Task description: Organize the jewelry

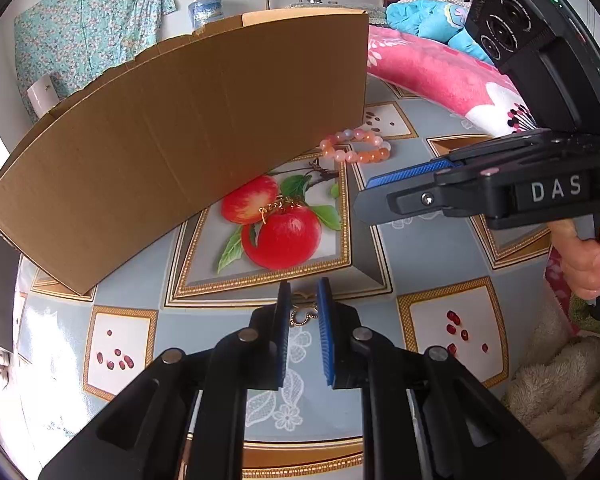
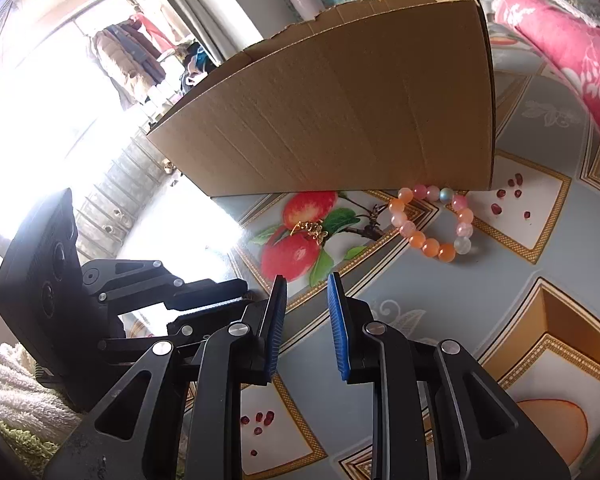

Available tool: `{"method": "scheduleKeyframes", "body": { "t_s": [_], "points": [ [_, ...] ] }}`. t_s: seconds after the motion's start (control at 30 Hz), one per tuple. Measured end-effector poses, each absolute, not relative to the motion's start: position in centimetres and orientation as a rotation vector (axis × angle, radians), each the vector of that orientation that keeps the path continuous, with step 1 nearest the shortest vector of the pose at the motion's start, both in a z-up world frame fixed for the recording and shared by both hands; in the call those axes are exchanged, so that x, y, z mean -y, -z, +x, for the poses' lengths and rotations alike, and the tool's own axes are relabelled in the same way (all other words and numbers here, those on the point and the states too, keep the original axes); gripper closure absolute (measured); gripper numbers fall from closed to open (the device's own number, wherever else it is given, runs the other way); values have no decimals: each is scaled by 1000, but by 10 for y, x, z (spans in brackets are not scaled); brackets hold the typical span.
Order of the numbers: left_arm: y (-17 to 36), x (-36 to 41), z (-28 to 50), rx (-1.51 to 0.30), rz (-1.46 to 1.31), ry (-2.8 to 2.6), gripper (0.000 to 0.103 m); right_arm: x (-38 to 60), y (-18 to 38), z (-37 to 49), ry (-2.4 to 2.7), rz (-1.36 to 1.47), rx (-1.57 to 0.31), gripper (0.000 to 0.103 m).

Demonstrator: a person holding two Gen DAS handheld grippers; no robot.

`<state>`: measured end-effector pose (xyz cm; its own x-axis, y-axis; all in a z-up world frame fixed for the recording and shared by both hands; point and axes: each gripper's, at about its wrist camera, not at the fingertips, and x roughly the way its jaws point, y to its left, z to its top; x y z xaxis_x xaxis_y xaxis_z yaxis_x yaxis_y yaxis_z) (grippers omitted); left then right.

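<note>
Gold trinket (image 1: 302, 314) pinched between left fingers (image 1: 283, 340) shows only in left view; right fingers (image 2: 275, 332) narrowly apart, empty.

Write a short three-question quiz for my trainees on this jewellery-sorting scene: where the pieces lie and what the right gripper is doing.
1. True or false: the orange and pink beaded bracelet lies inside the brown cardboard box.
2. The thin gold chain lies on which print of the patterned tablecloth? A) red apples B) dark red seeds C) white lace
3. What is between the fingers of the right gripper?

Key
1. False: it lies on the tablecloth, just outside the box.
2. A
3. Nothing; the jaws stand apart above the tablecloth.
</note>
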<state>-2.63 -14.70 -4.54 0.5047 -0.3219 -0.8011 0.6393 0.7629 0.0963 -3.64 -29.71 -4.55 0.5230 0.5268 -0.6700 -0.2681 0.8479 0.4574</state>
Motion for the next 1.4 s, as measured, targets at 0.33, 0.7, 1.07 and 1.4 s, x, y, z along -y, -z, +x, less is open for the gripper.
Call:
{"method": "scheduleKeyframes", "body": {
  "t_s": [0.33, 0.7, 1.07, 1.4],
  "points": [
    [40, 139, -29, -836, 389, 593, 90, 296, 36, -30, -466, 289, -890, 81],
    [36, 112, -21, -820, 324, 545, 90, 253, 32, -9, -421, 39, -894, 80],
    [37, 104, -18, -817, 285, 548, 90, 225, 41, 23, -412, -177, -919, 81],
    [40, 100, -14, -828, 267, 550, 90, 207, 46, 23, -436, -217, -967, 96]
  ]
}}
